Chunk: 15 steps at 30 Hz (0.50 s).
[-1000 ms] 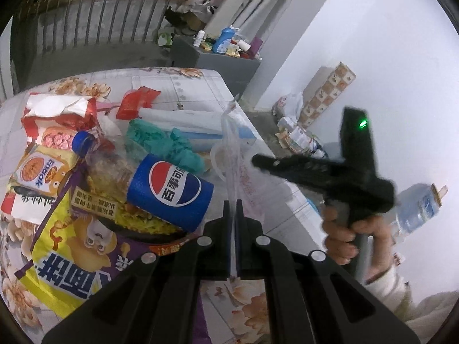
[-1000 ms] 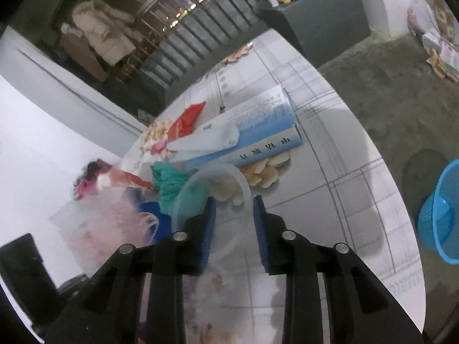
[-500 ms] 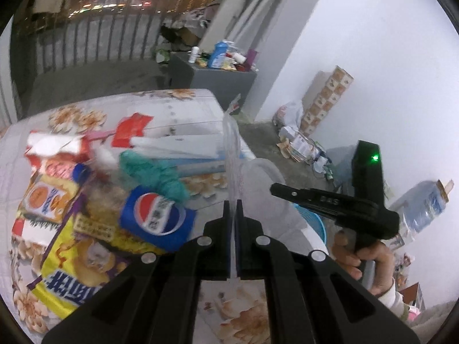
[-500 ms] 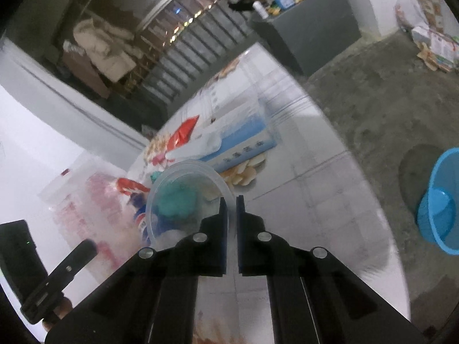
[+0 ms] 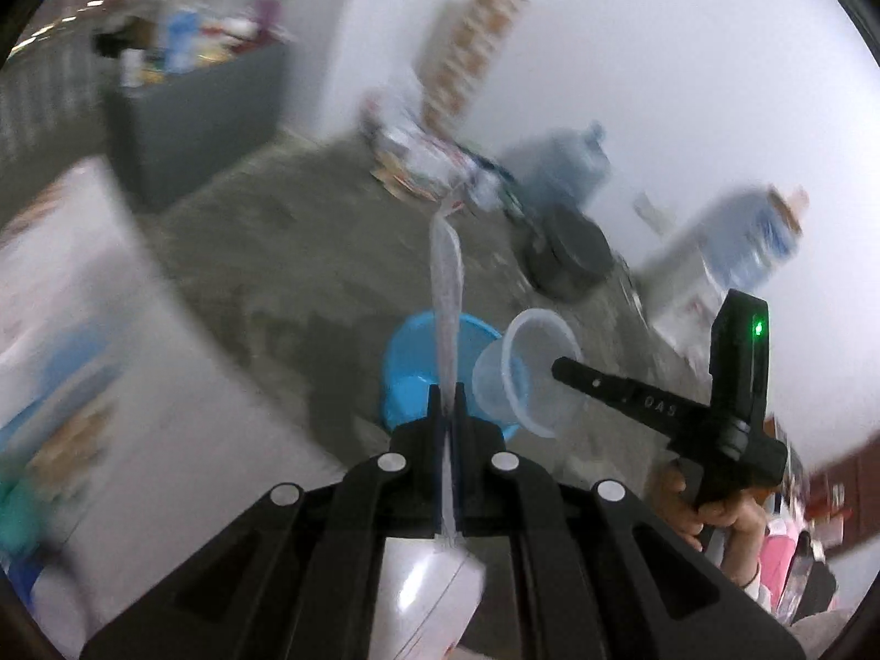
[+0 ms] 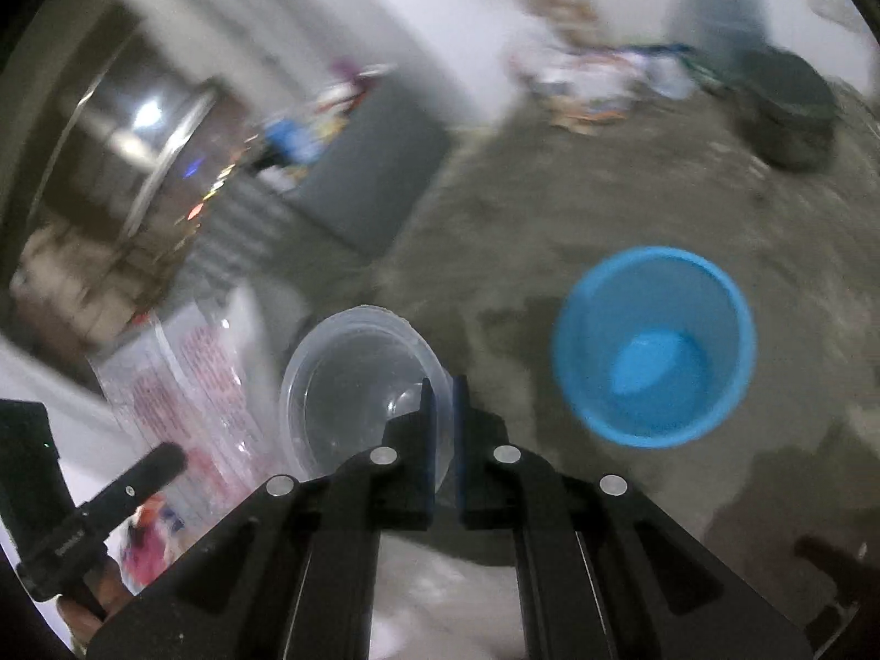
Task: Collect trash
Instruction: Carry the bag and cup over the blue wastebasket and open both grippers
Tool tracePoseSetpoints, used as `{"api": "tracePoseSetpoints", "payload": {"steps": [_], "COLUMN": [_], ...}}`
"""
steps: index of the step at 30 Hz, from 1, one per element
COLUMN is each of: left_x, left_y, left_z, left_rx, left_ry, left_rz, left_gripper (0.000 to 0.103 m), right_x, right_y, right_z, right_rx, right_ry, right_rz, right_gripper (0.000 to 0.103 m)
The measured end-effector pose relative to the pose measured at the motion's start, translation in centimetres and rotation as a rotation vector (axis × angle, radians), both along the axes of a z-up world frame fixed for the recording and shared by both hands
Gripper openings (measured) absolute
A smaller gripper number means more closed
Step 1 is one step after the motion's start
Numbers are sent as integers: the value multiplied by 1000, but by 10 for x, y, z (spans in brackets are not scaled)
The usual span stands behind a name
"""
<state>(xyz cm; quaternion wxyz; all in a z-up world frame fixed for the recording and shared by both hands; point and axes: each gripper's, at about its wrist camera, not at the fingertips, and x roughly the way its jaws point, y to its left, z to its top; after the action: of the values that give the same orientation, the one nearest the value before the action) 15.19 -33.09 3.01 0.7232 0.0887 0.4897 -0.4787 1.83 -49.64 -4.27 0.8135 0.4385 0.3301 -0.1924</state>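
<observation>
Trash now hangs over the blue bin [image 6: 654, 346] instead of the table: right gripper [image 6: 443, 385] pinches the clear cup [image 6: 357, 379], left gripper [image 5: 448, 393] clamps the plastic bag [image 5: 446, 280], ready for dropping.

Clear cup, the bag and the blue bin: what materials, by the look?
Clear cup: thin translucent plastic, slightly frosted; the floor shows through its wall. Likely disposable.
Bag: clear glossy plastic film with red print, creased; the left gripper pinches it flat.
Blue bin: opaque moulded plastic, smooth, with a rolled rim; the blur leaves the finish open.
</observation>
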Motion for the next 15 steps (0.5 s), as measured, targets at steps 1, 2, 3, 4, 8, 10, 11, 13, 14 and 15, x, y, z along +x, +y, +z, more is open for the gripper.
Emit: {"api": "tracePoseSetpoints", "payload": {"steps": [1,2,3,4,8,10,11,13,14,15], "left_x": [0,0,0,-1,3,5,6,9,9,9], "left_y": [-16,-38,-56,-72,-135,-154,-165,-180,-185,-188], "left_z": [-8,-21,-33,-43,-87,-105,-115,-131,-134,-135], "left_rx": [21,52,77,95,172,192,204,244,246,241], "left_ry": [3,3,7,15,21,15,17,3,1,-6], "left_rz": [-25,-56,-80,-103,-167,-183,-198,-197,-192,-182], "left_gripper": [2,3,2,3,3,3,4,18,31,39], "right_x": [-4,-7,-9,-10,-4,-6,-3,-1,-2,-7], "right_y": [-10,-20,-28,-36,-63,-75,-81,-93,-95,-97], "right_z": [-10,-23,-35,-45,-84,-99,-107,-121,-125,-124], "right_rx": [17,42,64,79,138,155,160,173,176,177], "right_ry": [19,38,51,65,110,128,133,170,186,196], "right_rz": [-26,-55,-79,-97,-169,-196,-197,-216,-227,-234], "right_gripper": [4,4,4,4,4,8,10,20,29,32]}}
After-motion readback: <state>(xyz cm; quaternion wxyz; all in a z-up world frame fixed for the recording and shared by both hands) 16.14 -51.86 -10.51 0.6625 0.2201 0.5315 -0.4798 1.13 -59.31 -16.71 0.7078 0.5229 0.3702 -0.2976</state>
